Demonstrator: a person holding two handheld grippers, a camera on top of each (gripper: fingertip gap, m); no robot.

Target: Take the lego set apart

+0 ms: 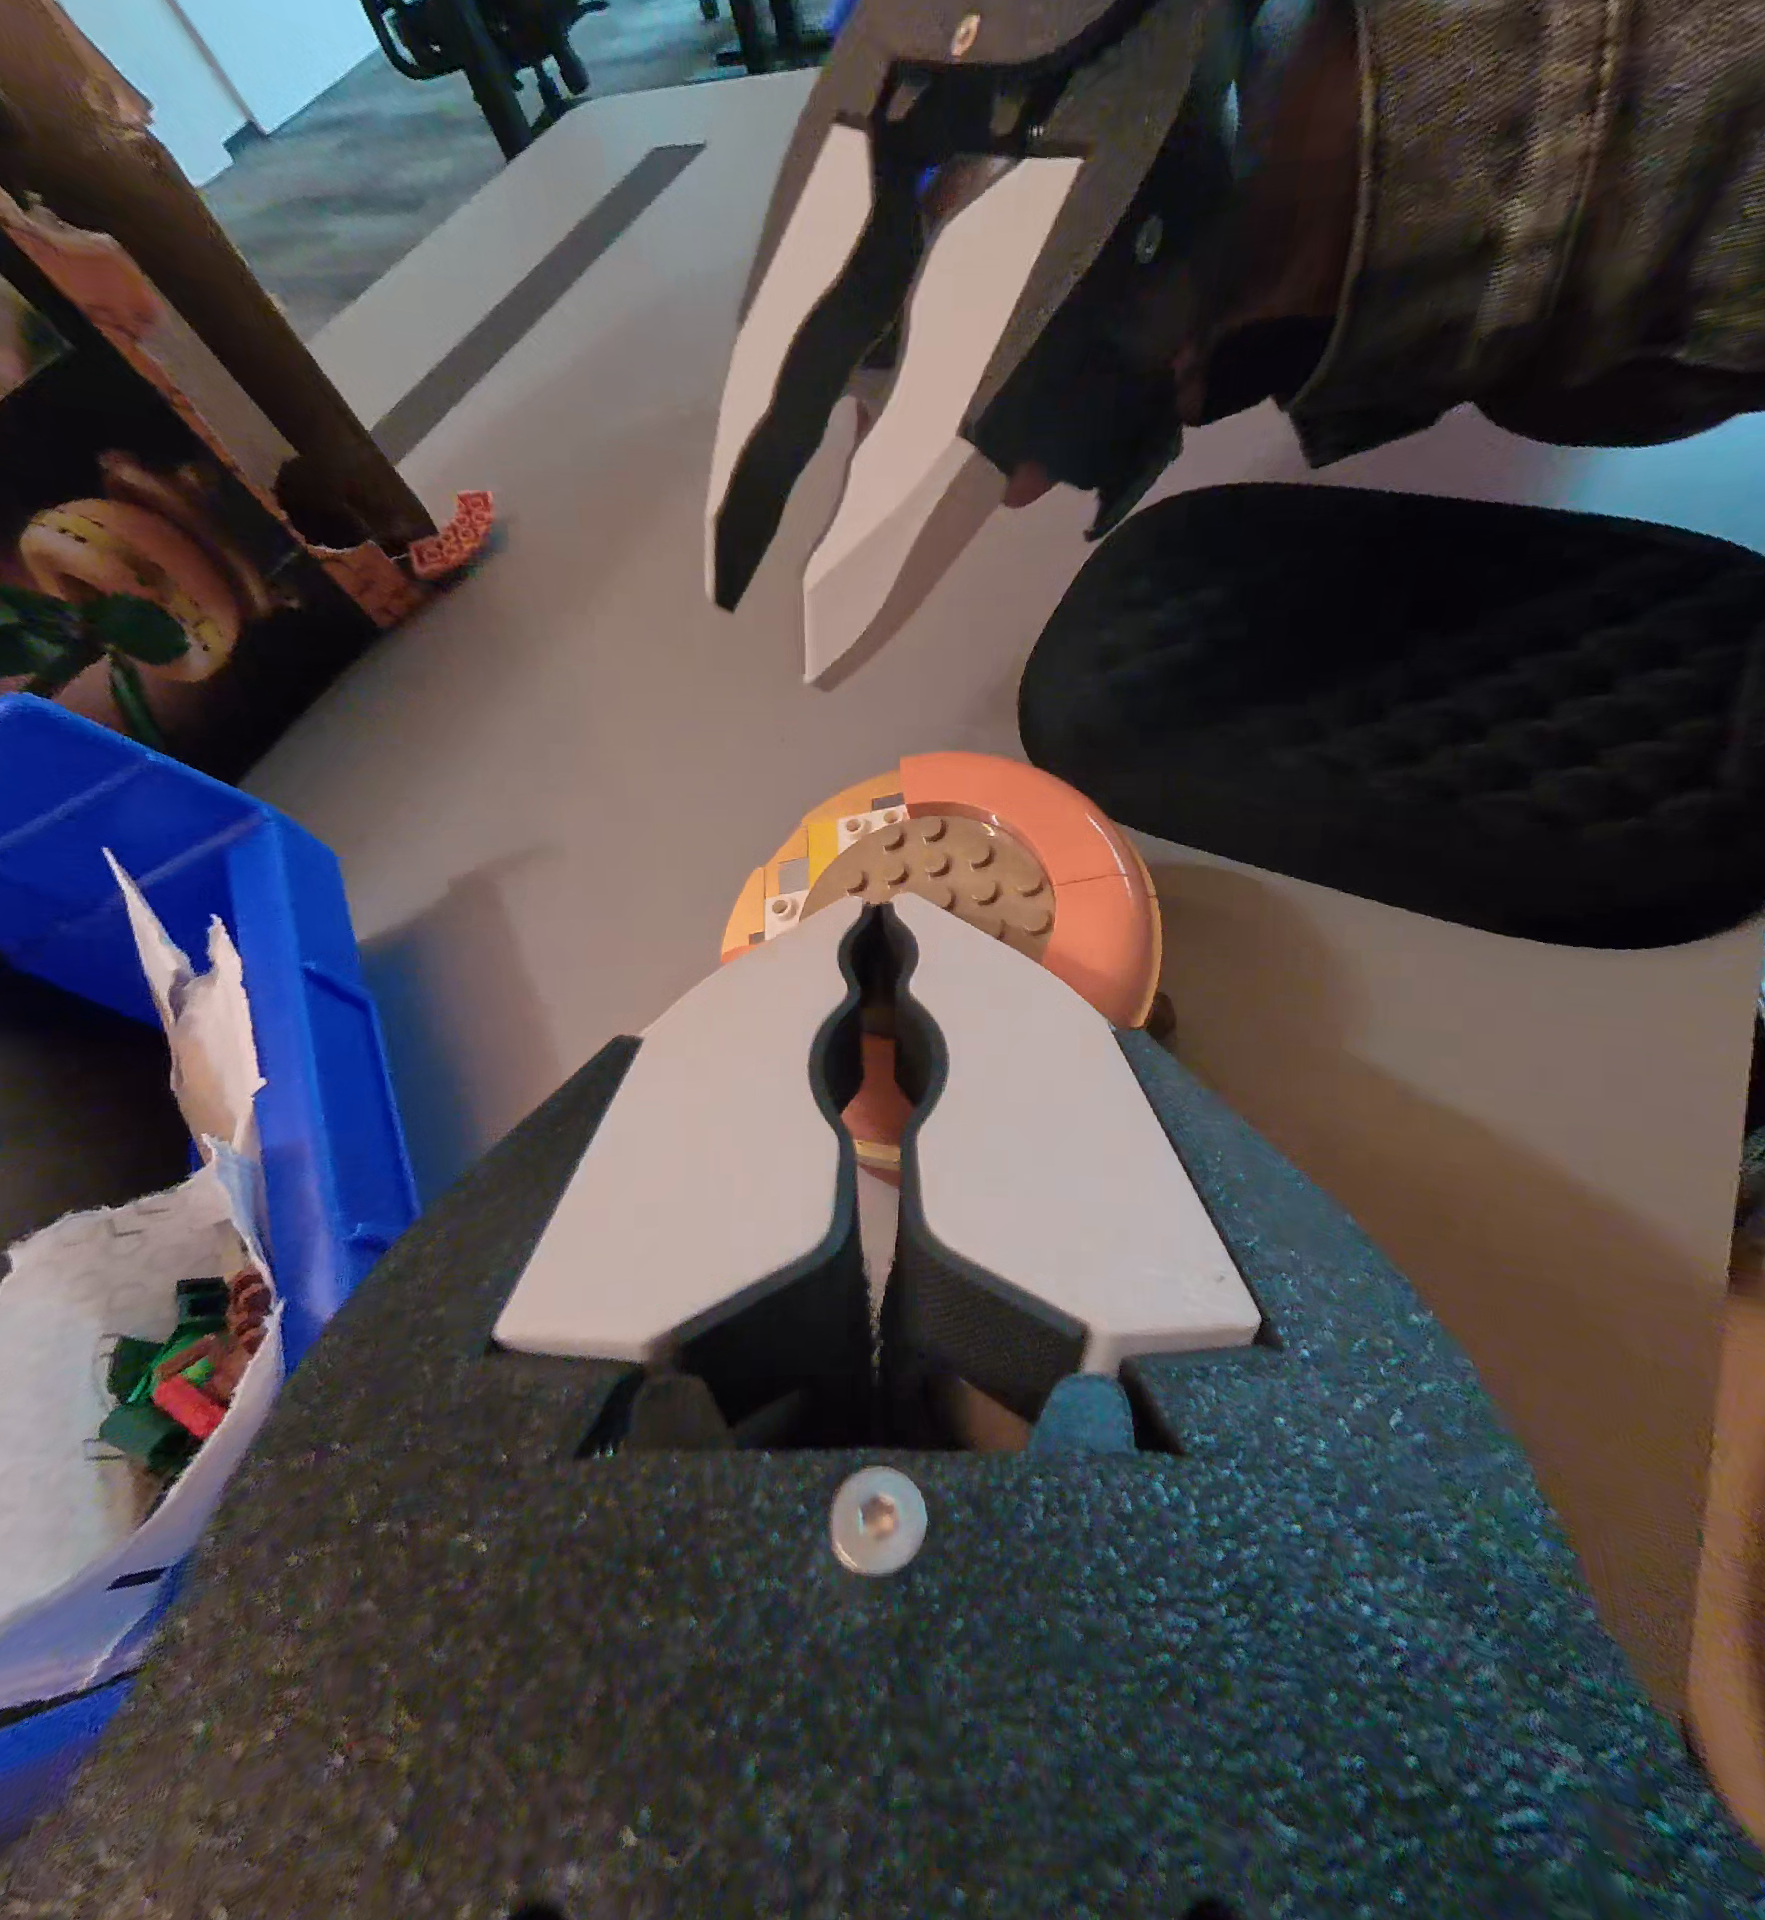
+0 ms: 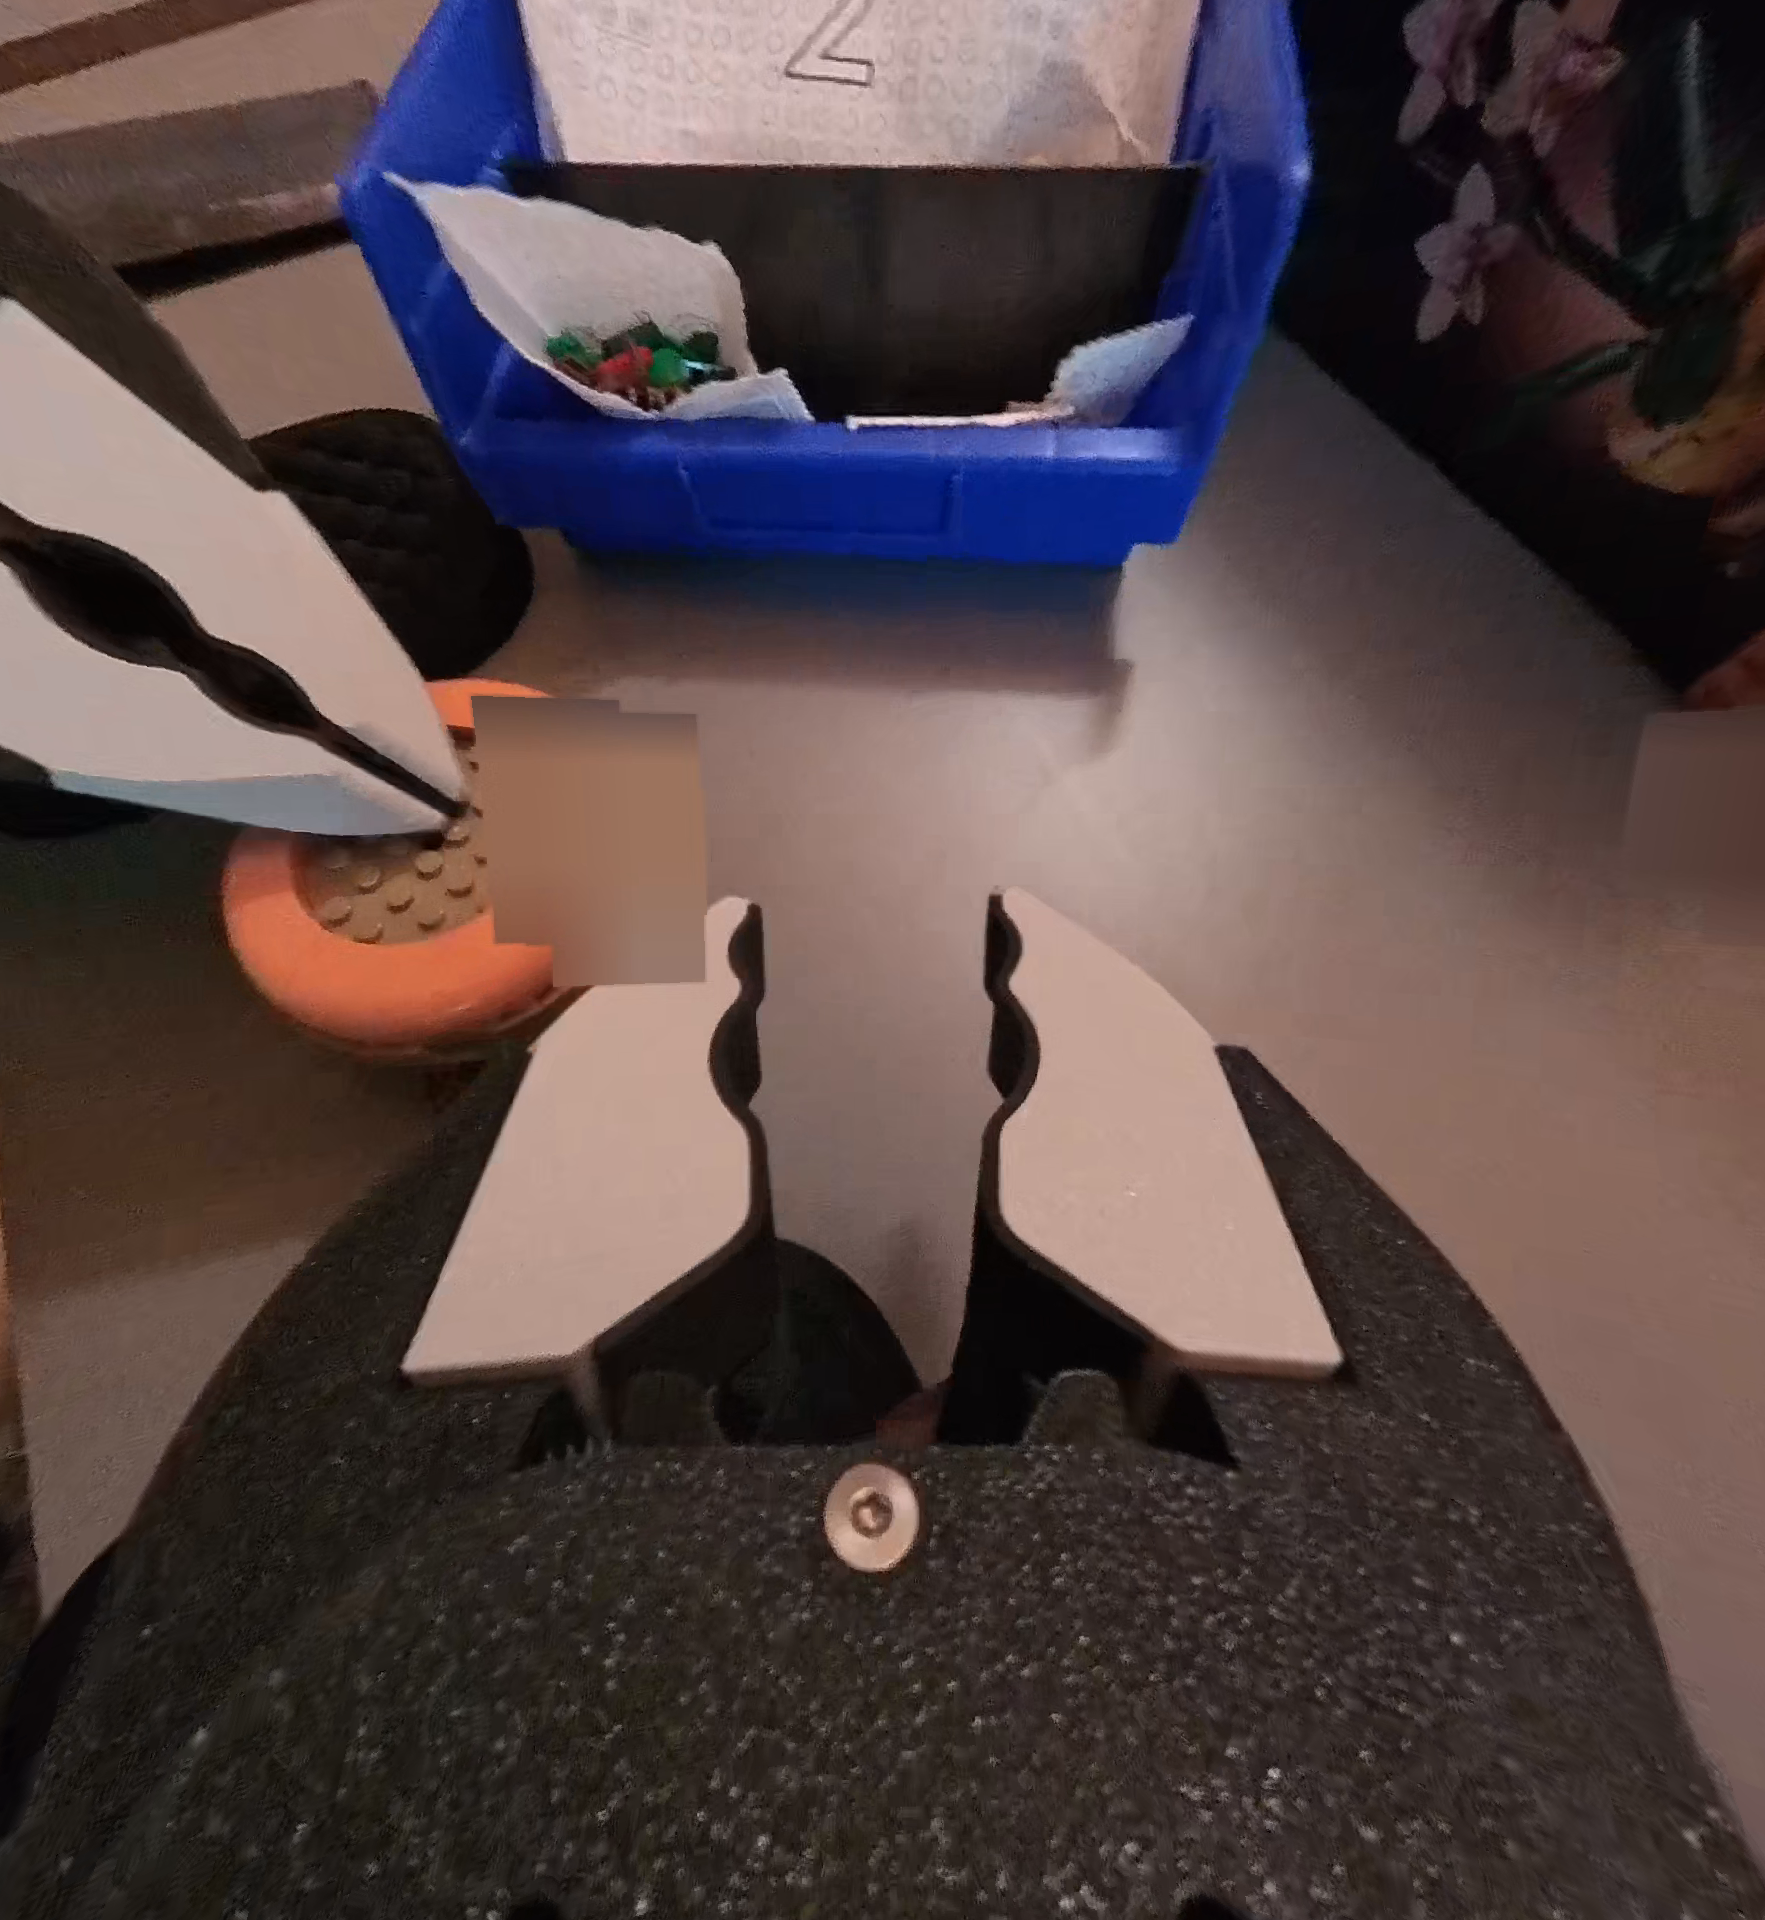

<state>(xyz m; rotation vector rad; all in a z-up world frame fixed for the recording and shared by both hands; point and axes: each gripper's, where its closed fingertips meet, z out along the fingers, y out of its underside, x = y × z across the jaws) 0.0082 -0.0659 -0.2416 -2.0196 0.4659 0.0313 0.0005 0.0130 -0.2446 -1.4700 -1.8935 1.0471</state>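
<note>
Left gripper (image 1: 880, 914) fingers over half-hidden lego pot (image 1: 1086, 873).

The left gripper (image 1: 880, 914) pointed forward and down, its fingers pressed together at the tips. The right gripper (image 2: 870, 914) hung in the air with fingers spread apart, held by a gloved hand (image 1: 1096, 416) in a camouflage sleeve (image 1: 1584, 208).
</note>
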